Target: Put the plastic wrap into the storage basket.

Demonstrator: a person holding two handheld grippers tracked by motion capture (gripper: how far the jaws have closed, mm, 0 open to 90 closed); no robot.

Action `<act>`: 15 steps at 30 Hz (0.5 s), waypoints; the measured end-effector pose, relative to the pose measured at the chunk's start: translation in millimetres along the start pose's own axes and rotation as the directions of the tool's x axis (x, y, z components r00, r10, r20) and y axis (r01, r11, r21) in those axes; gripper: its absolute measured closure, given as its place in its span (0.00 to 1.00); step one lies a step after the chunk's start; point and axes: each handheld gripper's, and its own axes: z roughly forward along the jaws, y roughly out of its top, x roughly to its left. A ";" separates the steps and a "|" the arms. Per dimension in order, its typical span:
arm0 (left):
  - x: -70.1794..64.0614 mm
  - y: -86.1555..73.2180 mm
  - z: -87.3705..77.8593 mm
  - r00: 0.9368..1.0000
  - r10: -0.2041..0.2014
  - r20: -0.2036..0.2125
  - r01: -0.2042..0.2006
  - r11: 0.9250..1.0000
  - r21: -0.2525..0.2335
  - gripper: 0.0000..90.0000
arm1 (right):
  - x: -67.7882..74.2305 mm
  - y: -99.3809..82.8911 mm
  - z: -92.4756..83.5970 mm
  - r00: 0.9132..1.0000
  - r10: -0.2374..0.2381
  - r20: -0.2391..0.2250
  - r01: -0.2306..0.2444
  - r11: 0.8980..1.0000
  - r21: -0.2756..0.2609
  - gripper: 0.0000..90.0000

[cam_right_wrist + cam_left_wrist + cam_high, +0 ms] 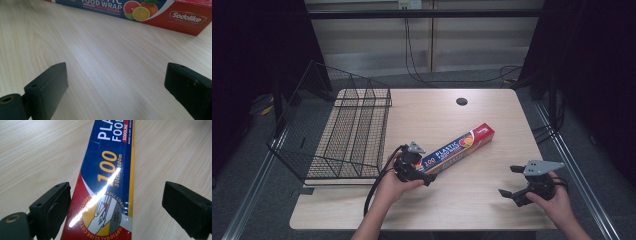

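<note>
Blue-and-red plastic food wrap box [456, 147] lies flat mid-bench [492, 200]; left tool [116, 202] straddles its near end, jaws spread, not gripping, right tool [513, 181] released too, well apart

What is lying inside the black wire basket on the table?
The wire basket looks empty: through its mesh, the table and floor show. The food wrap box lies outside, on the table.

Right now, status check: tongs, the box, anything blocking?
Left tongs open, straddling near end of long blue-and-red plastic food wrap box. Right tongs open, over bare table. Black wire basket sits left, clear of the box.
</note>
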 end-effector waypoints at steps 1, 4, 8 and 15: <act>0.3 0.1 -0.3 1.000 0.003 -0.002 -0.003 1.000 -0.002 0.10 | 0.3 0.0 -0.2 1.000 0.001 0.002 -0.001 1.000 0.003 0.05; 0.4 1.3 -1.6 1.000 -0.004 0.003 0.004 1.000 -0.012 0.11 | 0.4 0.1 -0.1 1.000 0.000 0.001 0.000 1.000 0.002 0.05; -0.2 3.9 -2.2 1.000 -0.022 0.009 0.022 0.999 -0.037 0.11 | 0.3 0.3 -0.7 1.000 0.001 0.004 -0.001 1.000 -0.004 0.05; -3.3 25.1 -2.4 0.999 -0.012 0.037 0.014 0.998 -0.059 0.12 | 1.0 0.9 0.3 1.000 0.000 -0.003 0.000 1.000 -0.001 0.05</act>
